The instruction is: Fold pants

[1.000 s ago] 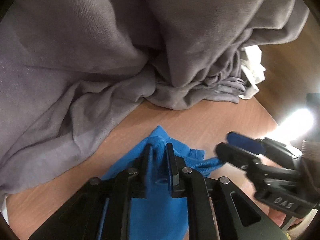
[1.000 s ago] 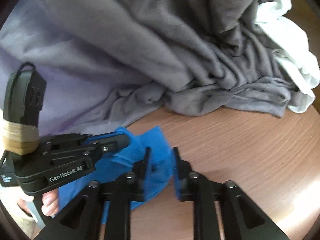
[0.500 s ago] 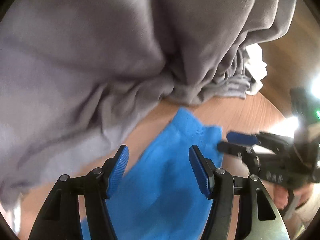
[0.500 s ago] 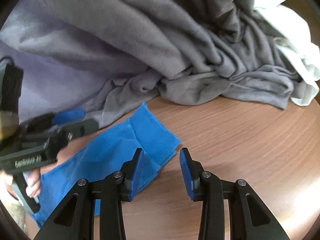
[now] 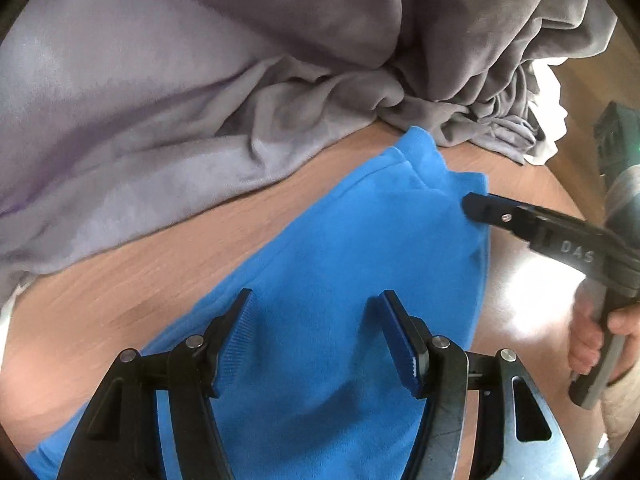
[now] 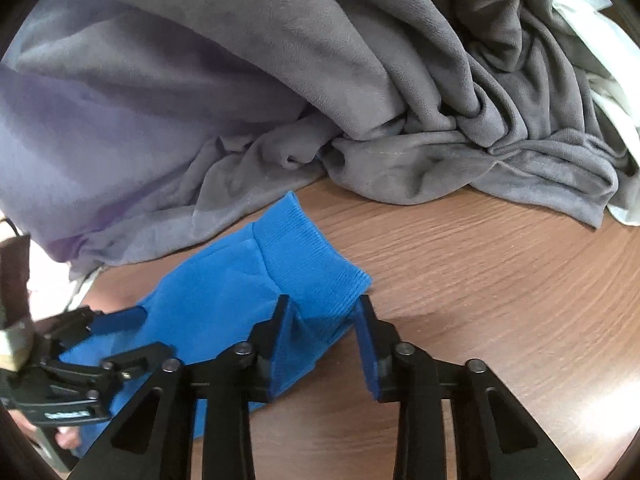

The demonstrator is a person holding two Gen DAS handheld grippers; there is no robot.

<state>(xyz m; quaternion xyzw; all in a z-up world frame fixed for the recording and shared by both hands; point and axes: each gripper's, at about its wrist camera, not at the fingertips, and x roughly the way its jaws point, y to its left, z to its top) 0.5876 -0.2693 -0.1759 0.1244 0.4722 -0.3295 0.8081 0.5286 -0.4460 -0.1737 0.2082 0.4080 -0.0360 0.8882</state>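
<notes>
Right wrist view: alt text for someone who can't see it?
Blue pants lie flat on a wooden table, ribbed cuff end toward a heap of grey fabric. The right gripper hangs with open jaws straddling the cuff corner; the left gripper, also open, is over the pants at lower left.

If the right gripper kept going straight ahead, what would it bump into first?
Probably the blue pants: the right gripper, jaws open, already straddles their ribbed cuff. Beyond lies the grey blanket, though depth is unclear.

Black left gripper point(image 5: 316, 340) — blue ribbed pads point(image 5: 396, 336), silver screws point(image 5: 439, 342)
</notes>
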